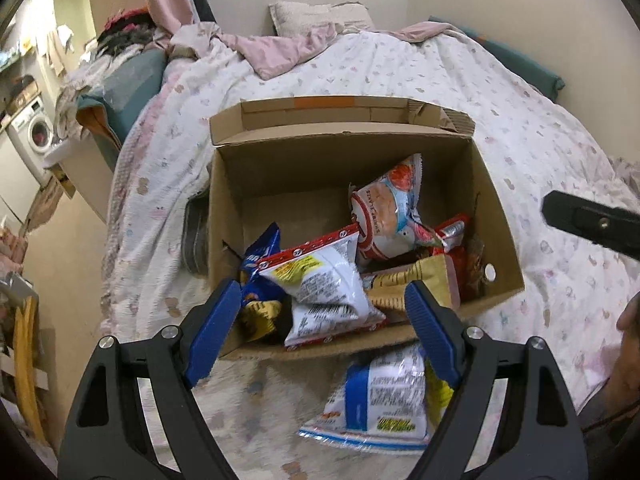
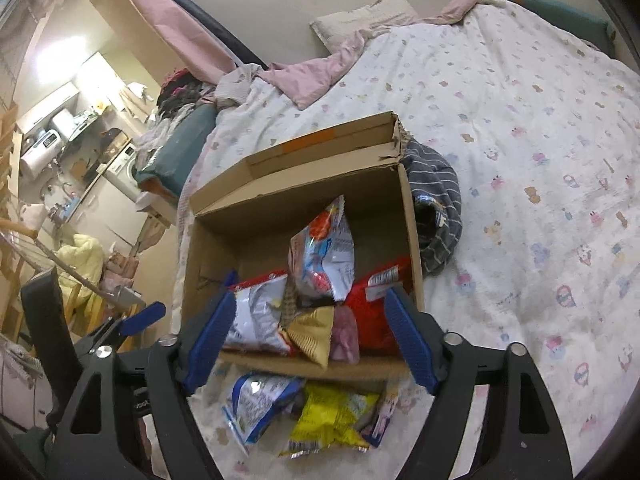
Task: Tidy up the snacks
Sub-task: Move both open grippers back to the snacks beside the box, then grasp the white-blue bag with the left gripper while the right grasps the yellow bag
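On the patterned bedspread [image 1: 500, 128], cardboard box [image 1: 496, 216]; perhaps a washer [image 1: 38, 132] beyond.

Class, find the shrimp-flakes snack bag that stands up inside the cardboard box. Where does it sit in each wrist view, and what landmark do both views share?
Left wrist view: the shrimp-flakes bag is right of centre, leaning toward the box's right wall.
Right wrist view: the same bag is near the picture's centre, upright above the other packets.
Shared landmark: the orange tape on the cardboard box's far flap.
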A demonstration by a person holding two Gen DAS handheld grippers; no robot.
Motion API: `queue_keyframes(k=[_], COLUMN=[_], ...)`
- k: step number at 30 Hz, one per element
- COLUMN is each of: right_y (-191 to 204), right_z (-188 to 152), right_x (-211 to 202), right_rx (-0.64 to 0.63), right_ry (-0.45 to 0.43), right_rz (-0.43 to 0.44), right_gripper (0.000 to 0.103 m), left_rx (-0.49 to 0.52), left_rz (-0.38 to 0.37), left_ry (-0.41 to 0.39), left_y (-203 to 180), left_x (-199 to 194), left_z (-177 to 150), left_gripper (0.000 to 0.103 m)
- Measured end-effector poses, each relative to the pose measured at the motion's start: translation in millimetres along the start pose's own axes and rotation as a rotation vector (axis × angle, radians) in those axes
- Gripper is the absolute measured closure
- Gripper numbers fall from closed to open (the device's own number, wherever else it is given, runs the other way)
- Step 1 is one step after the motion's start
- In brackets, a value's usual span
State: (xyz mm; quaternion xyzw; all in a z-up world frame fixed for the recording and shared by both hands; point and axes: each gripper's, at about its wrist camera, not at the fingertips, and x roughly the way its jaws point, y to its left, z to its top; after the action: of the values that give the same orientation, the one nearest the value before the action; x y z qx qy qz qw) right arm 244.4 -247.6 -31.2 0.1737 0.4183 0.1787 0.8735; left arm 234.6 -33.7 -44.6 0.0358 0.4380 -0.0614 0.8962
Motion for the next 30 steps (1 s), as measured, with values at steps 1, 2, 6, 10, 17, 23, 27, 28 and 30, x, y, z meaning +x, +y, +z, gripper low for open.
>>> queue_keyframes(k=[1,2,6,10,17,23,27,28,30], right_y=[-0.5,-1.5,-3.0,-2.0,-8.2,-27.2,-42.6,-45.8,-49.2], right_z=[-4.3,-8.5,-26.5,-40.7,-67.9,-80.5,-82.6,-82.9,-82.8], right_x=[-3.9,-6.8,-18.3,-24.9,-35.9,-37.1,-35.2,-35.2,-35.2], right_rx=[0.001,0.005,0.014,0.001,-0.053,-0.031,0.032,0.05,0.067], right_ry=[-0.008,-0.01,0.001,0.009,-0.009,0.024,0.053,0.056,0.059], right_rz=[-0.001,-0.005,-0.012,-0.02,-0.099,-0.132,-0.128,-0.123,-0.116], right_gripper=[0.015,0.014,0.013,0.01,0.01,0.01,0.01,0.01,0.01], left_rx=[0.0,-0.013,-0.12,-0.173,-0.184,-0.204,-0.159,-0.142,-0.141], left_rz=[0.005,0.018,0.008,0.002,0.01,-0.02,-0.074,-0.099,-0.124], left_ry=[-0.004,-0.015,-0.021,0.003,0.014,0.09,0.151,0.18,0.214], left_y=[2.4,6.9,30.3,42.4,42.8,37.0,17.4,9.4,1.4], left_x=[-3.5,-8.3,-20.9,-27.1,-38.1,-25.8,-12.8,-6.2,3.0], left_z=[-3.0,-6.1,-16.6,-32.6,-55.5,-65.4,-69.0,-69.6,-70.5], left_gripper=[0.021,0.021,0.021,0.021,0.021,0.021,0.021,0.021,0.021])
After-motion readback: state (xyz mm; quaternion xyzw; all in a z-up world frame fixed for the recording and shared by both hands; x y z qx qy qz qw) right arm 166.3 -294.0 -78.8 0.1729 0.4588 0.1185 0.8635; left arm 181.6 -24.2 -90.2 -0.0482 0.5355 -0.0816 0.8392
